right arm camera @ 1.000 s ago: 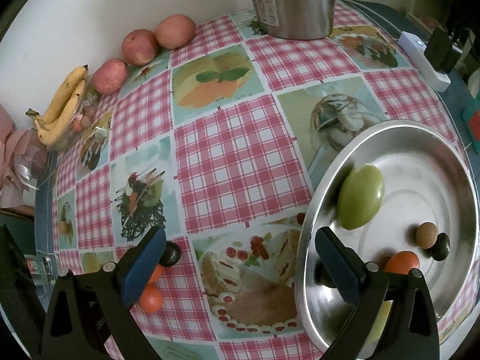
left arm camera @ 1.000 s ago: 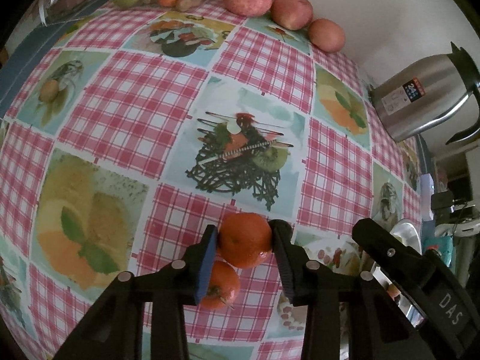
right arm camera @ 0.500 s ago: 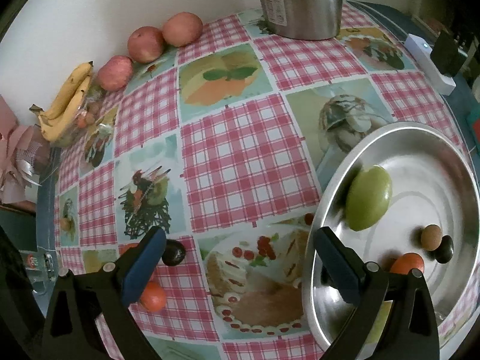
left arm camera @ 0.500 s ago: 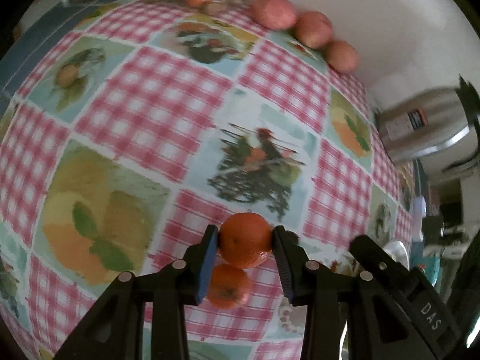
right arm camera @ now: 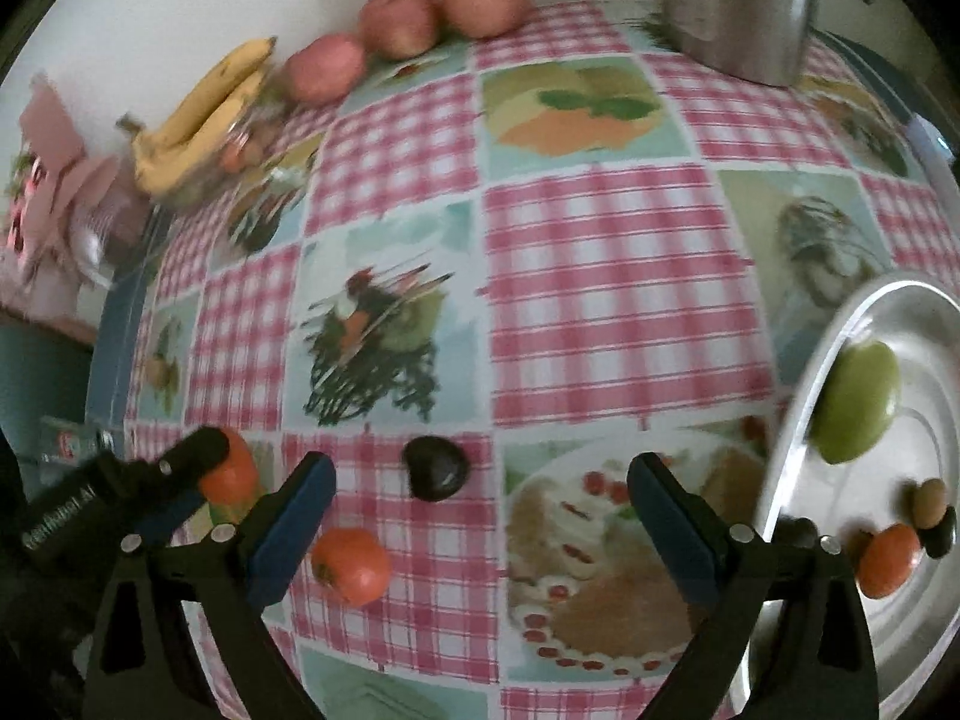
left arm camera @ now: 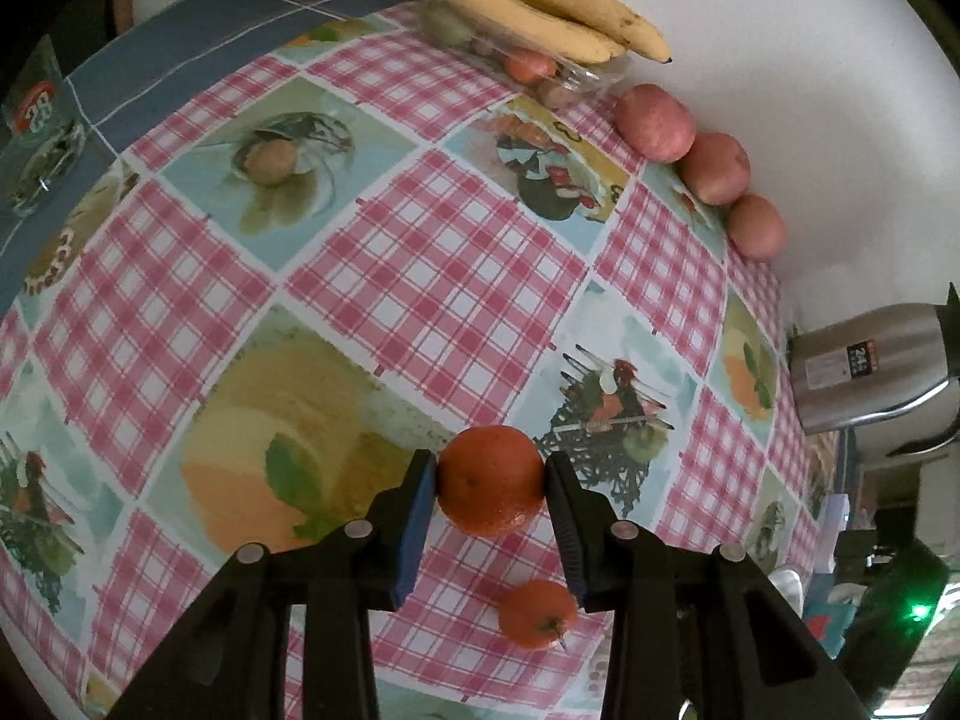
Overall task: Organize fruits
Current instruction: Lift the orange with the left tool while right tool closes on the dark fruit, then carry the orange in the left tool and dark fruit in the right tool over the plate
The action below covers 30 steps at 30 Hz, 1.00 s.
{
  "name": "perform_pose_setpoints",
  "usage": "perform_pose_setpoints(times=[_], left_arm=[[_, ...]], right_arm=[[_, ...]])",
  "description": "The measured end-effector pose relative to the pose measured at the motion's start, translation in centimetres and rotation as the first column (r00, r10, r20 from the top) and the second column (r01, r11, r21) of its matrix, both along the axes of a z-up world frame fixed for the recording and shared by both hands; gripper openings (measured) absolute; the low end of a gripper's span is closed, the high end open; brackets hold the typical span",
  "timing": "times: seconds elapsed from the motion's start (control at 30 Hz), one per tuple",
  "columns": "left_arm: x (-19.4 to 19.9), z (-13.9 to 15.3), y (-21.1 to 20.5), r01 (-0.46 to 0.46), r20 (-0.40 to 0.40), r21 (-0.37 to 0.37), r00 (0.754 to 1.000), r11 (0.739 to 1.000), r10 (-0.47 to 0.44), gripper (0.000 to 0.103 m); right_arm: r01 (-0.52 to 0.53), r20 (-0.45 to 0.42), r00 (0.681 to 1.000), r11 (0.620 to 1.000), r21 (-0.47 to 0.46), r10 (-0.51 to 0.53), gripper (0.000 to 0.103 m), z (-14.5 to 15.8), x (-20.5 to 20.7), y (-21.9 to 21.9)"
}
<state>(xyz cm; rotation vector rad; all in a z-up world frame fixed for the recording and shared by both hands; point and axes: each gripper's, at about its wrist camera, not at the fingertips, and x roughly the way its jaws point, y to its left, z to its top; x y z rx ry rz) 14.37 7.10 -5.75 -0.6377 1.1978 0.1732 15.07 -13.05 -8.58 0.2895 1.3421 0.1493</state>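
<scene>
Flanking dark fruit [right arm camera: 436,468]: tangerine [right arm camera: 351,565], tray [right arm camera: 936,630].

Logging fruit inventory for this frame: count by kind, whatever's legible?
Oranges: 3 (one in the left gripper, one on the cloth, one in the metal dish)
Apples: 3
Bananas: 1 bunch
Green fruit: 1
Dark fruit on the cloth: 1
Total: 9; small items in the dish and under the bananas are too unclear.

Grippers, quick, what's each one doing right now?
Left gripper: closed on the tangerine.
Right gripper: open, holding nothing.
</scene>
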Motion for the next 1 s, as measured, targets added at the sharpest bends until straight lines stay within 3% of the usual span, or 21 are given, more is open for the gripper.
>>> perform_pose_setpoints(times=[0.23, 0.37, 0.5, 0.8, 1.0], left_arm=[[0.2, -0.2, -0.1, 0.002, -0.003, -0.012, 1.0, 1.0, -0.002, 0.04], [0.2, -0.4, -0.1, 0.004, -0.005, -0.026, 1.0, 1.0, -0.004, 0.04], [0.2, -0.3, -0.1, 0.004, -0.002, -0.029, 1.0, 1.0, -0.004, 0.04], [0.2, -0.2, -0.2, 0.01, 0.001, -0.032, 1.0, 0.999, -0.01, 0.04], [0.2, 0.1, -0.2, 0.016, 0.01, -0.034, 1.0, 0.999, -0.016, 0.04]], right_arm=[[-0.066, -0.005, 0.998, 0.998, -0.022, 0.065, 0.064, -1.1, -0.1, 1.5], [-0.085, 0.013, 0.996, 0.996, -0.037, 0.085, 0.058, -1.2, 0.0, 2.0], [-0.092, 0.021, 0.995, 0.995, -0.025, 0.093, 0.044, -1.2, 0.1, 2.2], [-0.086, 0.027, 0.996, 0.996, -0.017, 0.087, 0.026, -1.3, 0.1, 2.1], [-0.08, 0.035, 0.996, 0.997, 0.023, 0.079, 0.026, -0.6, 0.0, 1.7]])
